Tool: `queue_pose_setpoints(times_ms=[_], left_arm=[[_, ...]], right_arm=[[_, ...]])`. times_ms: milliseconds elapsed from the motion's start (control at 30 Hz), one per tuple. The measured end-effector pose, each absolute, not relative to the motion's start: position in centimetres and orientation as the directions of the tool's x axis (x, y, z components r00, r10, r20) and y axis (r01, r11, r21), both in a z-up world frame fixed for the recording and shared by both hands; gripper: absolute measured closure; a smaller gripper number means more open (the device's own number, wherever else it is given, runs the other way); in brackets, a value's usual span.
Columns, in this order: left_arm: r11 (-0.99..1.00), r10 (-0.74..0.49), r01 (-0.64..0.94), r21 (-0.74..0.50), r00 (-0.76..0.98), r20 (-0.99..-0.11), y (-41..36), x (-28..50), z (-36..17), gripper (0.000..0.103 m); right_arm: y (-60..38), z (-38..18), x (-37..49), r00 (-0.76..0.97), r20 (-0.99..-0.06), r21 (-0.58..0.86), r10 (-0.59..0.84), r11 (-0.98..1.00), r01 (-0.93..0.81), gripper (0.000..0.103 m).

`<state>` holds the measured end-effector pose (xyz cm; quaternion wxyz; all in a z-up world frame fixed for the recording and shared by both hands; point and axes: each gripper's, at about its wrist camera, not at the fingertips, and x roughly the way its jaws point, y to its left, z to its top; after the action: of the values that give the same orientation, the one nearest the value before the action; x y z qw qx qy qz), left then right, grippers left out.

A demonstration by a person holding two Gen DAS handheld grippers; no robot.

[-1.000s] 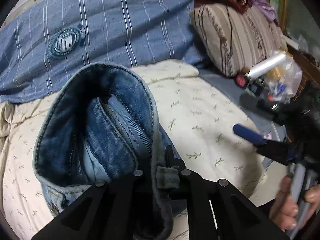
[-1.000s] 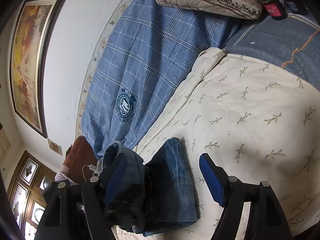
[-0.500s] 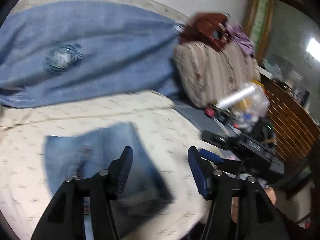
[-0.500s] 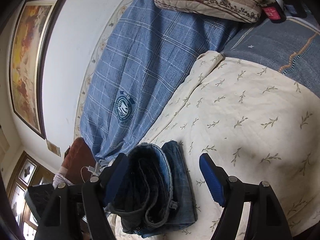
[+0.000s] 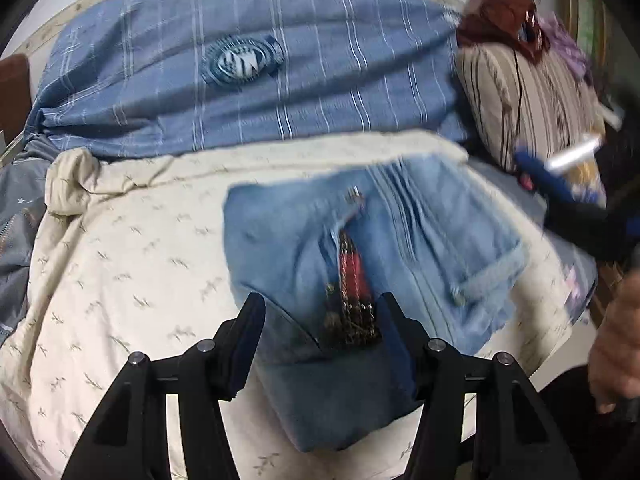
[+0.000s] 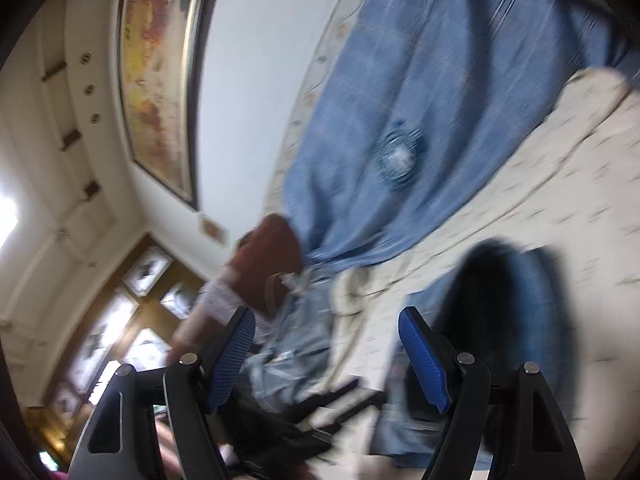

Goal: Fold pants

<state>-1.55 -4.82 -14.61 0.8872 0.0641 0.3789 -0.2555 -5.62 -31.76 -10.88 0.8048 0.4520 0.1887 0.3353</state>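
Note:
The blue denim pants [image 5: 400, 236] lie folded into a compact bundle on the cream leaf-print bedspread [image 5: 120, 280]. A red label and a chain show near their lower middle. My left gripper [image 5: 320, 340] is open and empty, its fingers straddling the near edge of the bundle. In the blurred right wrist view the pants [image 6: 516, 320] show at the lower right. My right gripper [image 6: 326, 352] is open and empty, pointing past the bed's edge. It also shows as a blue-padded finger at the right of the left wrist view [image 5: 548, 180].
A blue striped blanket [image 5: 248, 60] with a round badge lies behind the pants. A striped pillow [image 5: 528, 96] and a bag of bottles [image 5: 580, 168] sit at the right. A framed painting [image 6: 160, 60] hangs on the wall. Grey fabric [image 5: 16, 208] lies at the left.
My left gripper let go of the pants and pulled back; the bundle now lies flat on the bedspread. My right gripper swung away to the left, blurring its view.

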Motion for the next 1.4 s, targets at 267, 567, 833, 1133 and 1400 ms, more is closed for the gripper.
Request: queue_pose_setpoints(times_ms=[267,567,833,1133,1400], left_arm=[[0.861,-0.417,0.497,-0.108,0.569,-0.709,-6.2,-1.3,-16.7,0.04],[0.852,-0.406,0.521,-0.057,0.588,-0.7,-7.7,-1.0,-17.5,0.036],[0.862,-0.396,0.502,-0.064,0.589,-0.704,-6.1,-1.7,-16.5,0.033],[0.878,-0.325,0.472,0.076,0.706,-0.629,-4.0,-2.0,-13.2,0.022],[0.895,-0.316,0.443,0.046,0.703,-0.637,-5.6,3.2,-11.7,0.022]], right_arm=[[-29.7,-14.4,-2.7,0.683,-0.115,0.908,0.721,0.356,-0.223,0.026],[-31.6,-20.3,-0.2,0.682,-0.398,0.873,0.613,0.481,0.077,0.031],[-31.2,-21.4,0.8,0.659,-0.511,0.788,0.552,0.607,0.103,0.066],[-33.0,-16.0,-3.0,0.76,-0.388,0.793,0.522,0.609,-0.014,0.064],[-32.6,-13.8,-1.6,0.774,-0.341,0.784,0.533,0.615,-0.079,0.063]])
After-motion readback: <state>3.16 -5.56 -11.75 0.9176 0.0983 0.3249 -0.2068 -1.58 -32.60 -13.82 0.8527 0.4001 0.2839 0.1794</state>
